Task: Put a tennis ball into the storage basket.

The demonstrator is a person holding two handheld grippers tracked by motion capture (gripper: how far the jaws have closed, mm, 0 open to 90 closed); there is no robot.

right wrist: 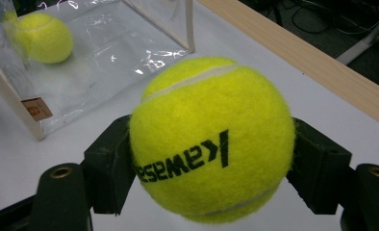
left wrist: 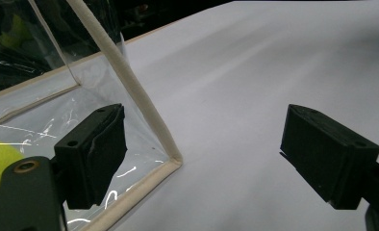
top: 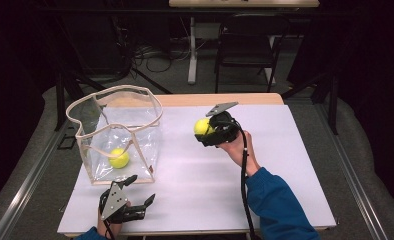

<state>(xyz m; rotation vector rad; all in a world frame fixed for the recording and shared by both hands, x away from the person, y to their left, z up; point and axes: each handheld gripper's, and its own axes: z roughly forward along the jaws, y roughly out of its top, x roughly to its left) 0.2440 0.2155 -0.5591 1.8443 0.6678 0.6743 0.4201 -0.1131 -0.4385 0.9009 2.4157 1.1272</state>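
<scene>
My right gripper (top: 205, 131) is shut on a yellow tennis ball (top: 202, 126), held above the middle of the white table; in the right gripper view the ball (right wrist: 211, 139) sits squeezed between both black jaws. A second tennis ball (top: 119, 158) lies on the bottom of a clear plastic bag (top: 135, 130) with cream trim, standing open at the left. My left gripper (top: 140, 191) rests near the front edge, just in front of the bag's near right corner (left wrist: 170, 156). It stands open with nothing between its pads (left wrist: 98, 149).
The white mat (top: 285, 150) covers a wooden table whose far edge (top: 225, 99) shows behind it. A black chair (top: 247, 45) and a white table leg (top: 192, 50) stand on the floor beyond. Cables trail from both grippers.
</scene>
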